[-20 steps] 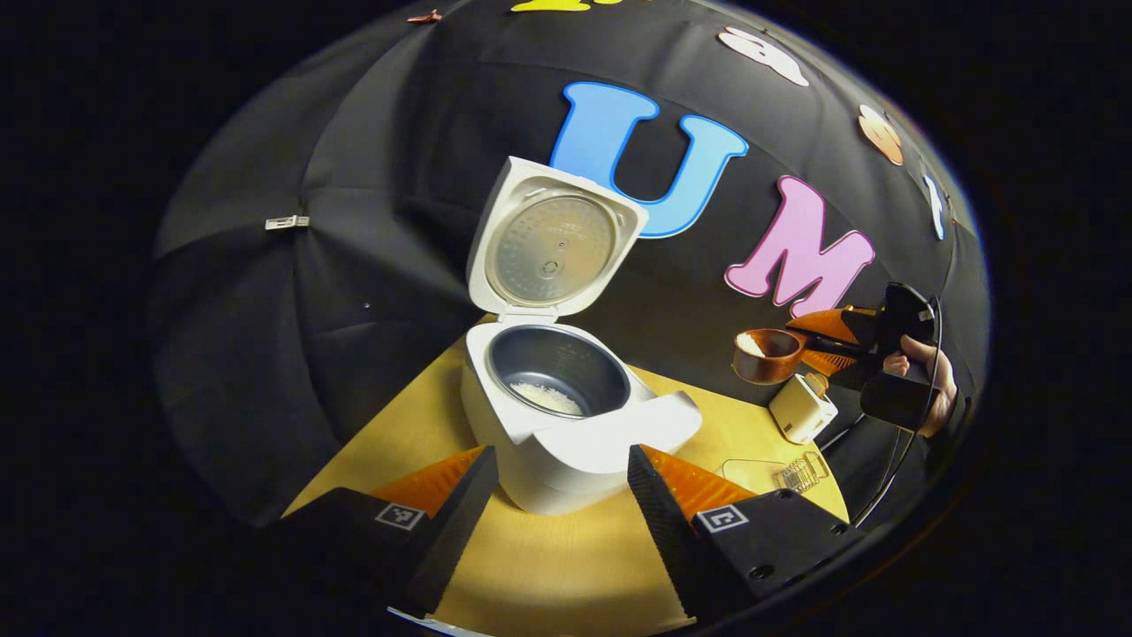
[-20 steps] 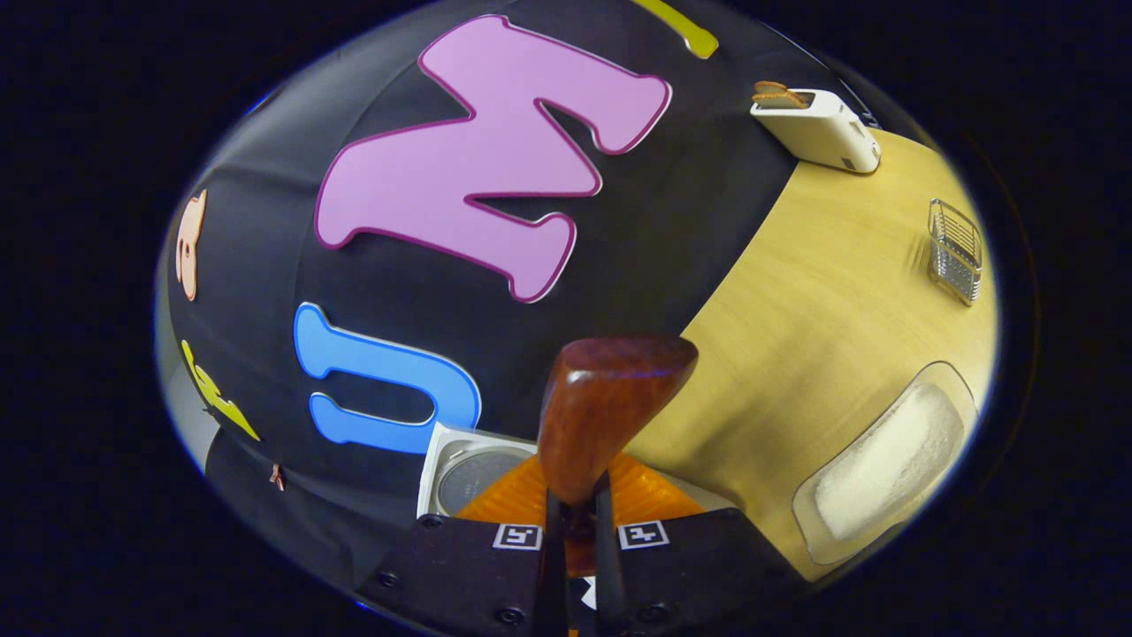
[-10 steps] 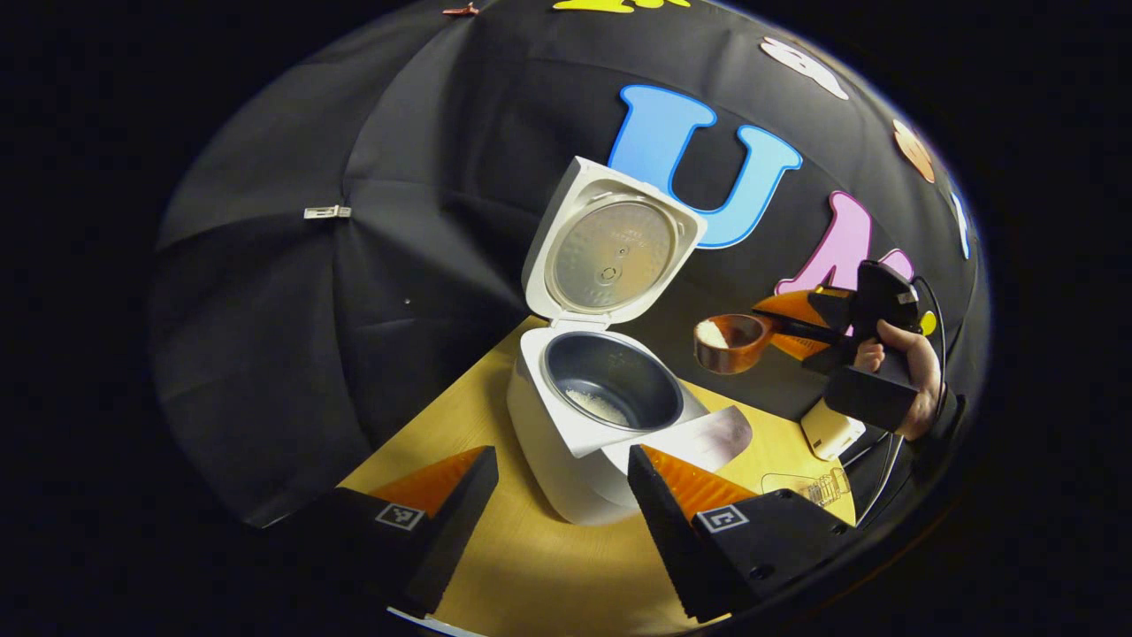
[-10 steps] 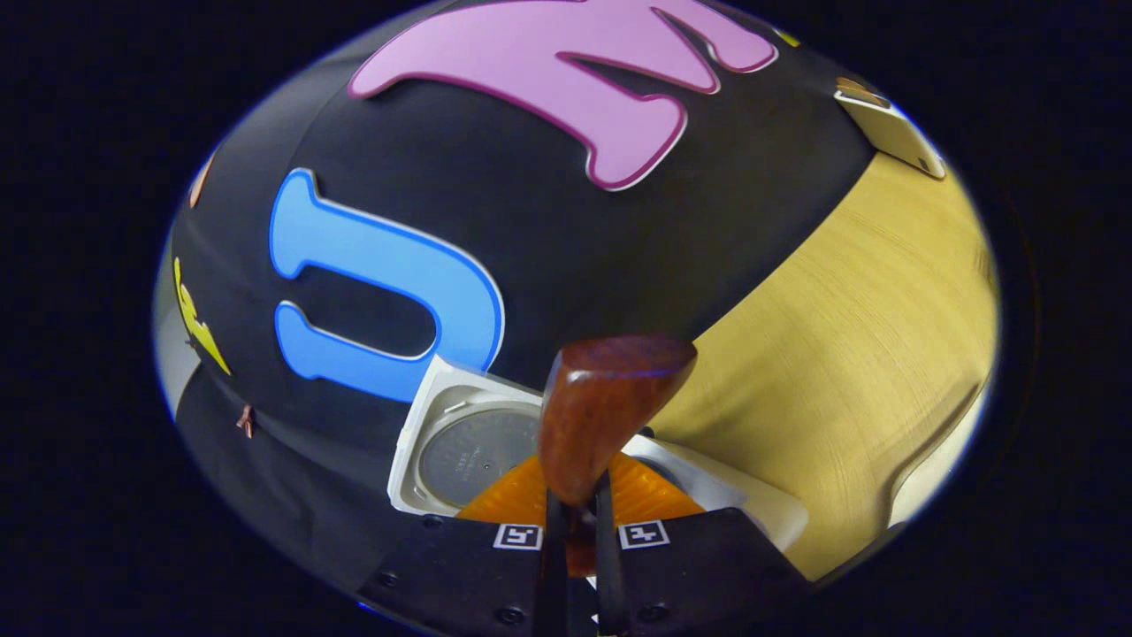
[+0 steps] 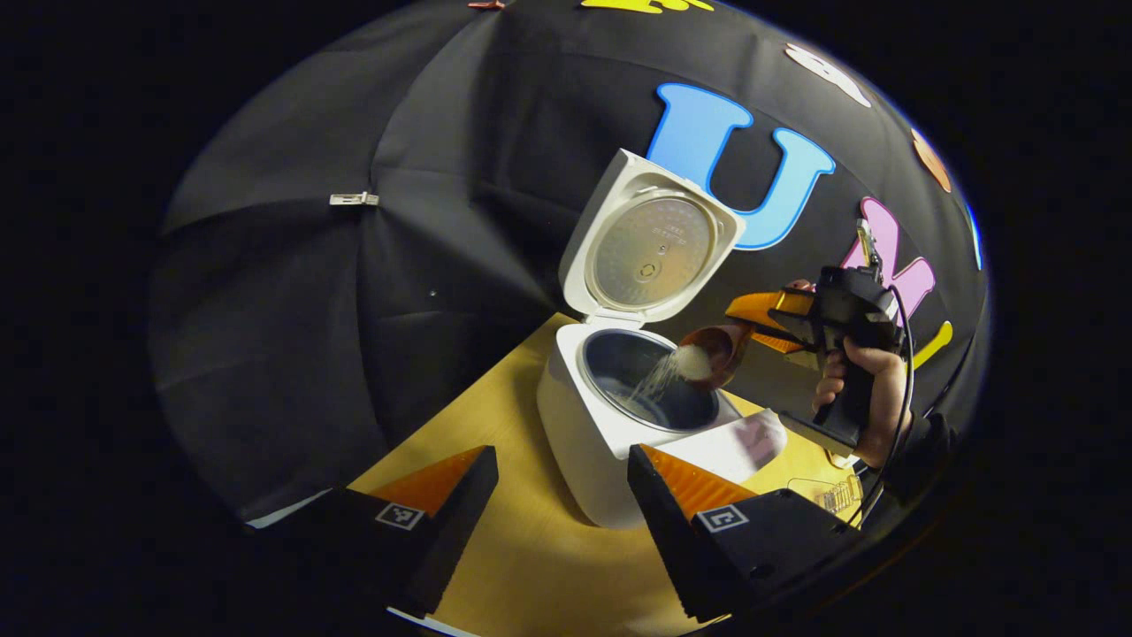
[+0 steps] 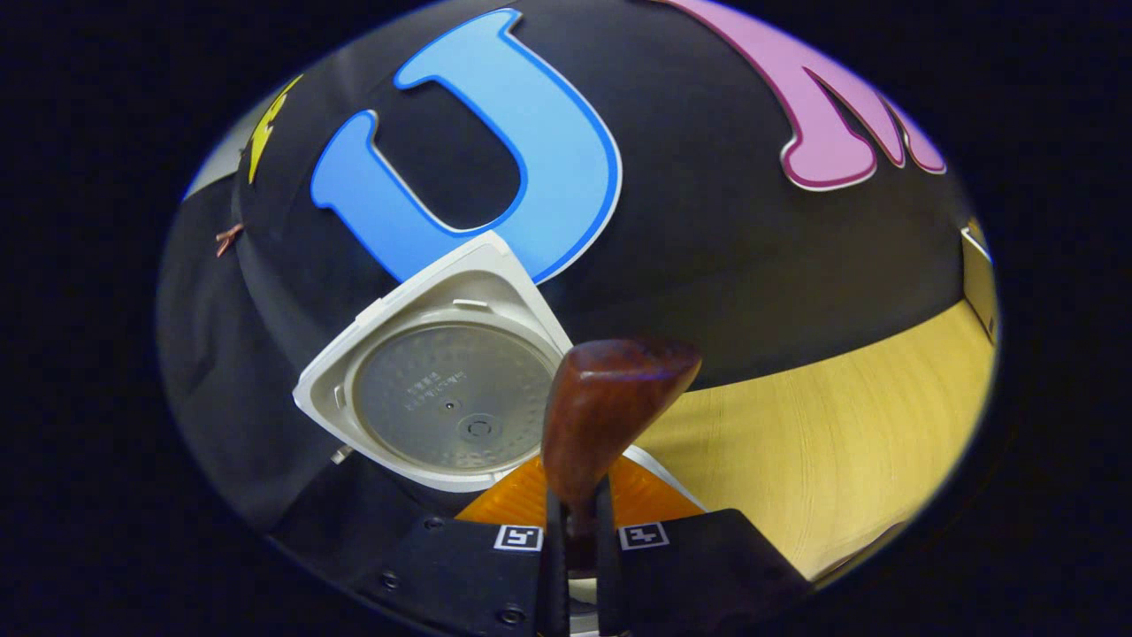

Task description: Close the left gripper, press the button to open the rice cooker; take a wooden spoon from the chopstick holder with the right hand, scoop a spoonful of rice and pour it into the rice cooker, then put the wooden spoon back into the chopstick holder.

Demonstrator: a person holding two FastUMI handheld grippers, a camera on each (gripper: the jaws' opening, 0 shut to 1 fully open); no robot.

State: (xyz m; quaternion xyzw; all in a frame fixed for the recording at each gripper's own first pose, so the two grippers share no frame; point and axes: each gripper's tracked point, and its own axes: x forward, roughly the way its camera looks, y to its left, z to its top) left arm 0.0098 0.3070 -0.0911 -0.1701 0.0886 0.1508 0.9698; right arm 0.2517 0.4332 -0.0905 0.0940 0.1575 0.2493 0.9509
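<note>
Wooden table, dark cloth wall behind. Cooker is seen with lid raised. Spoon, pinched by right gripper, is tilted over the pot; rice is seen falling in. Left gripper is held spread, empty. Risk: grains spilled past the rim if the spoon drifts off the pot.

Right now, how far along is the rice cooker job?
Done: the rice cooker stands with its lid up, and the right gripper is shut on the wooden spoon. In hand: the spoon is tipped over the pot, rice streaming in. Left: finish the pour and put the spoon back in the chopstick holder. The left gripper is open.
</note>
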